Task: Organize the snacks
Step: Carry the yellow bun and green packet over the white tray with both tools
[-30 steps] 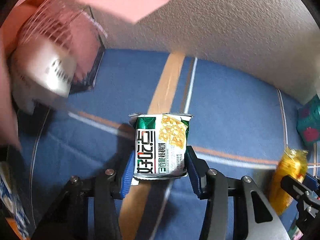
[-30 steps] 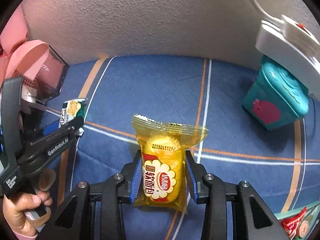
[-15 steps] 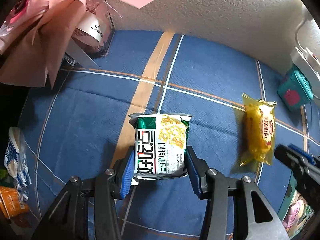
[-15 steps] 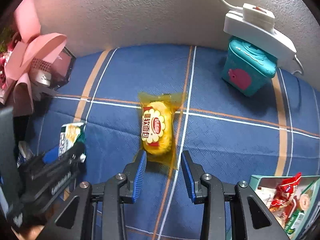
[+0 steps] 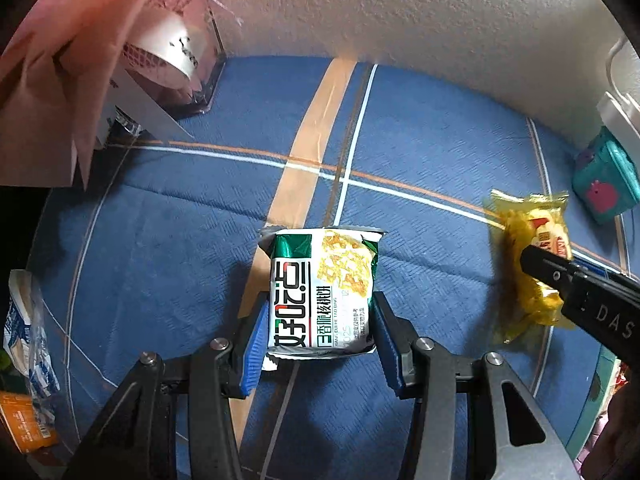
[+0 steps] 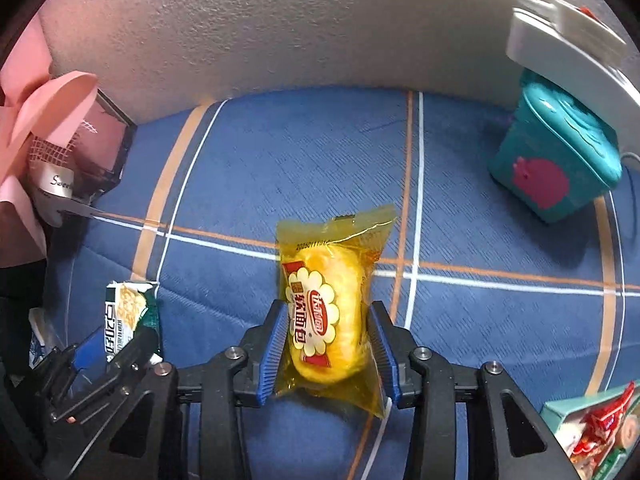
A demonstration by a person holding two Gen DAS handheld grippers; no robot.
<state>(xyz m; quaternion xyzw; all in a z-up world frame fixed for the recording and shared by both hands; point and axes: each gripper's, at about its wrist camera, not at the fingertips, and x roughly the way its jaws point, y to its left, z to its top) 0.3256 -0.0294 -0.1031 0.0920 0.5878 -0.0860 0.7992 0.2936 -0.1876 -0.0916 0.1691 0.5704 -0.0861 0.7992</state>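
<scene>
My left gripper (image 5: pixel 318 350) is shut on a green and white biscuit packet (image 5: pixel 322 292), held above the blue plaid cloth (image 5: pixel 420 140). My right gripper (image 6: pixel 328 350) is shut on a yellow soft bread packet (image 6: pixel 326 304), its blue pads pressing both sides. The bread packet also shows in the left wrist view (image 5: pixel 532 264) at the right, behind the right gripper's black finger (image 5: pixel 580 296). The biscuit packet shows at the lower left of the right wrist view (image 6: pixel 128 320), with the left gripper's black frame below it.
A pink gift box with ribbon (image 6: pixel 76 152) stands at the back left by the wall. A teal container (image 6: pixel 556 168) stands at the back right under a white power strip (image 6: pixel 568 40). A teal box of snacks (image 6: pixel 596 432) is at the lower right. Loose wrappers (image 5: pixel 28 332) lie at the far left.
Half a second ago the bread packet lay on the cloth in front of my open right gripper; now the right gripper has closed on it. The left gripper kept the biscuit packet.
</scene>
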